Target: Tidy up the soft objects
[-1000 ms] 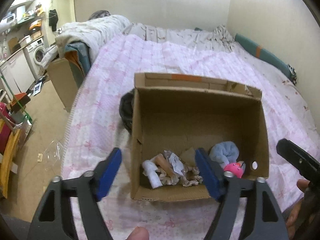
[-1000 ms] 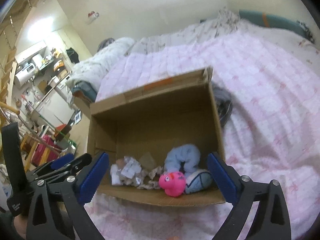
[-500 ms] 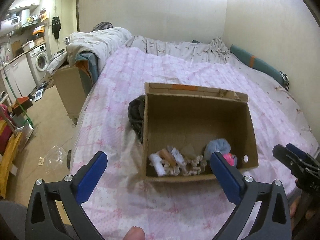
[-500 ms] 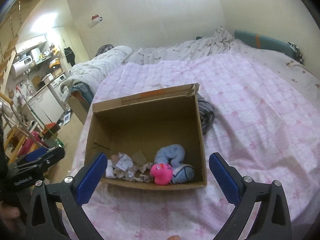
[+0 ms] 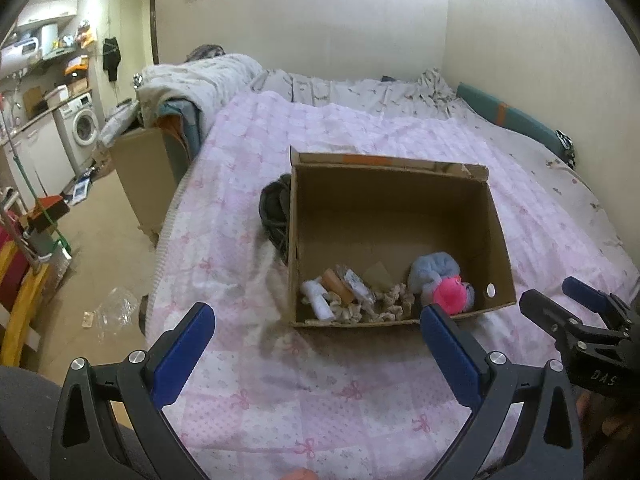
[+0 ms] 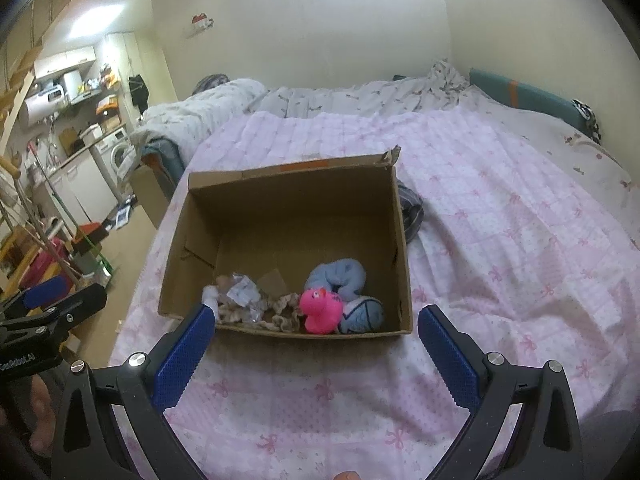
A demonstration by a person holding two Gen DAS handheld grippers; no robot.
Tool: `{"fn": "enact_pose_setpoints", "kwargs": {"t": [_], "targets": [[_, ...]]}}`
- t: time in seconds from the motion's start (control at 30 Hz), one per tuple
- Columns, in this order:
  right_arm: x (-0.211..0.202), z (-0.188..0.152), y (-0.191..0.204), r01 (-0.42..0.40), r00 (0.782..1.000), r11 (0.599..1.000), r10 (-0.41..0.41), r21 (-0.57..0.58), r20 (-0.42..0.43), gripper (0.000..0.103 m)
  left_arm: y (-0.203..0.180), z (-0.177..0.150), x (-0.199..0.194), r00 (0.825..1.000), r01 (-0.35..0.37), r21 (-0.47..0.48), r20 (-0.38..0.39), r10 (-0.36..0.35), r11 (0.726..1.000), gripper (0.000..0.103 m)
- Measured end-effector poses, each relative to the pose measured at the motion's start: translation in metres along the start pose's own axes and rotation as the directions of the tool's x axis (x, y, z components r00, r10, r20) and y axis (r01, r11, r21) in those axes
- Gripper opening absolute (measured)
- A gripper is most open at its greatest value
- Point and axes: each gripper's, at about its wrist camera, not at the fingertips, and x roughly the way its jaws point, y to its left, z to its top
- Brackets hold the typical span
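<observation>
Cardboard box (image 5: 394,240) on the pink bedspread (image 5: 240,248) is my landmark. Left of it lies a dark bundle (image 5: 274,212); inside, along its near wall, sit crumpled scraps (image 5: 352,300), a blue plush (image 5: 434,272) and a pink duck (image 6: 320,310). My left tongs (image 5: 316,350) have just been opening and hold nothing; my right tongs (image 6: 316,350) stand apart, empty. I'd approach that bundle low, then close gently.

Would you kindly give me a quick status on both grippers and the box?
Left gripper open, empty, jaws just opened wider. Right gripper open, empty. Cardboard box on bed, pink duck and soft bits inside. Nothing in the way.
</observation>
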Motion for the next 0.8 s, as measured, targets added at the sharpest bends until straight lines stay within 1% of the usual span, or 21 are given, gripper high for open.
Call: {"fn": "enact_pose_setpoints", "kwargs": {"t": [0.13, 0.27, 0.43, 0.8], "targets": [[0.003, -0.002, 0.003, 0.010, 1.000, 1.000, -0.010, -0.013, -0.009, 0.103, 0.000, -0.001, 0.009, 0.999, 0.001, -0.014, -0.032, -0.001, 1.000, 0.102], [0.005, -0.003, 0.004, 0.016, 1.000, 1.000, -0.016, -0.016, -0.012, 0.103, -0.004, -0.003, 0.013, 0.999, 0.010, -0.008, -0.042, -0.010, 1.000, 0.102], [0.005, -0.003, 0.004, 0.016, 1.000, 1.000, -0.016, -0.015, -0.010, 0.103, -0.011, -0.004, 0.013, 0.999, 0.014, 0.015, -0.033, -0.013, 1.000, 0.102], [0.006, -0.002, 0.003, 0.017, 1.000, 1.000, -0.018, -0.015, -0.011, 0.103, -0.009, -0.005, 0.015, 0.999, 0.017, -0.003, -0.031, -0.017, 1.000, 0.102]]}}
